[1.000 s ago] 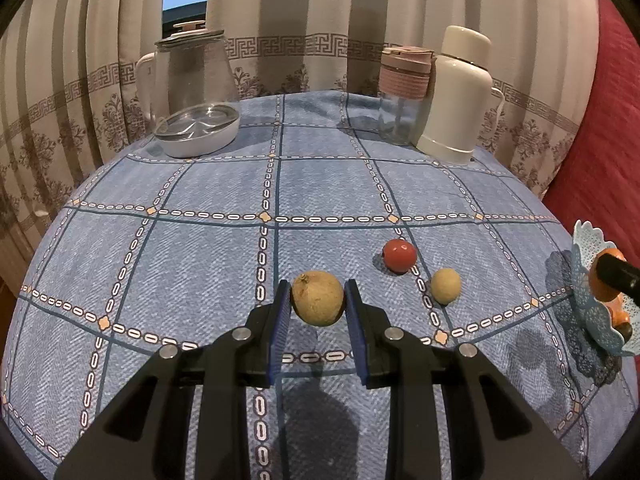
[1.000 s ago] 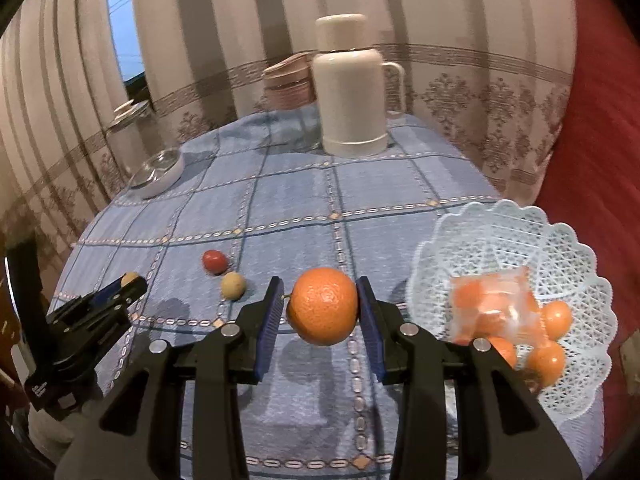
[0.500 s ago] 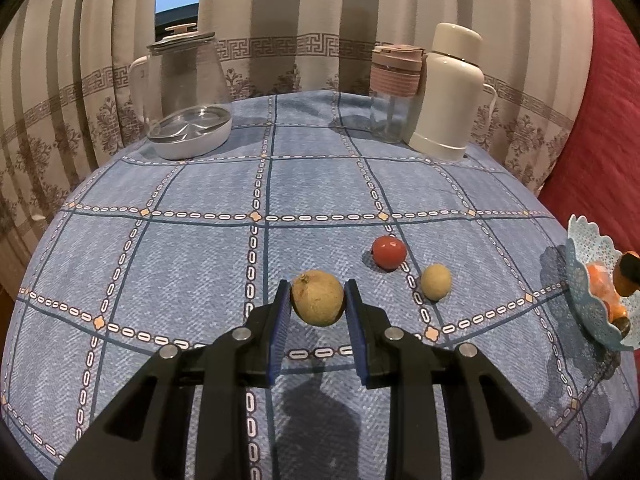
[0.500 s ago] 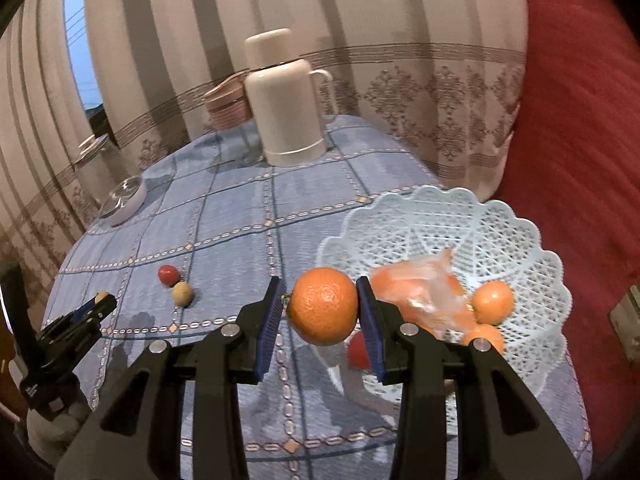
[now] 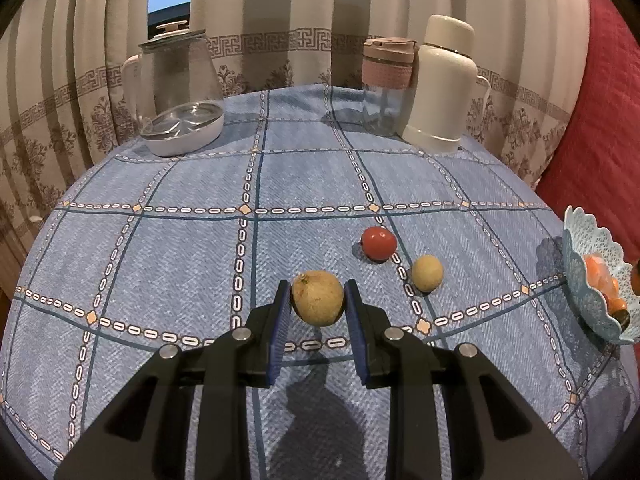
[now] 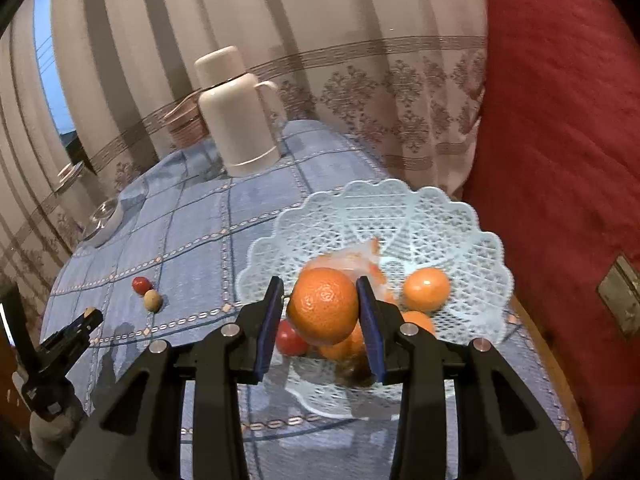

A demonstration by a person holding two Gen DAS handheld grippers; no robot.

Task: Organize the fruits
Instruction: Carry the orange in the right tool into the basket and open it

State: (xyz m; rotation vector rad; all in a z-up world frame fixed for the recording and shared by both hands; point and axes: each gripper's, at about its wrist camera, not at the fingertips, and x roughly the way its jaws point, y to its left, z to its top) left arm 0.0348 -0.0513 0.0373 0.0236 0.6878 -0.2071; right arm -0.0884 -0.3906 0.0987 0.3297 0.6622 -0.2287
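My right gripper (image 6: 322,310) is shut on a large orange (image 6: 323,305) and holds it above the near side of the pale blue lattice fruit bowl (image 6: 420,216). In the bowl lie small oranges (image 6: 426,289), a clear bag of orange pieces and a red fruit (image 6: 290,341). My left gripper (image 5: 316,300) is shut on a tan round fruit (image 5: 318,298) just above the blue checked tablecloth (image 5: 180,248). To its right on the cloth rest a red fruit (image 5: 379,243) and a small yellowish fruit (image 5: 427,273). The bowl (image 5: 586,280) shows at the left wrist view's right edge.
A glass kettle (image 5: 176,88) on its white base stands at the back left. A pink-lidded jar (image 5: 386,80) and a cream thermos (image 5: 440,84) stand at the back right. Curtains hang behind the table, and a red cushion (image 6: 560,160) lies right of the bowl.
My right gripper has carried the orange to the right, from over the cloth to over the bowl, rolling a little. The left gripper has kept still with its tan fruit.
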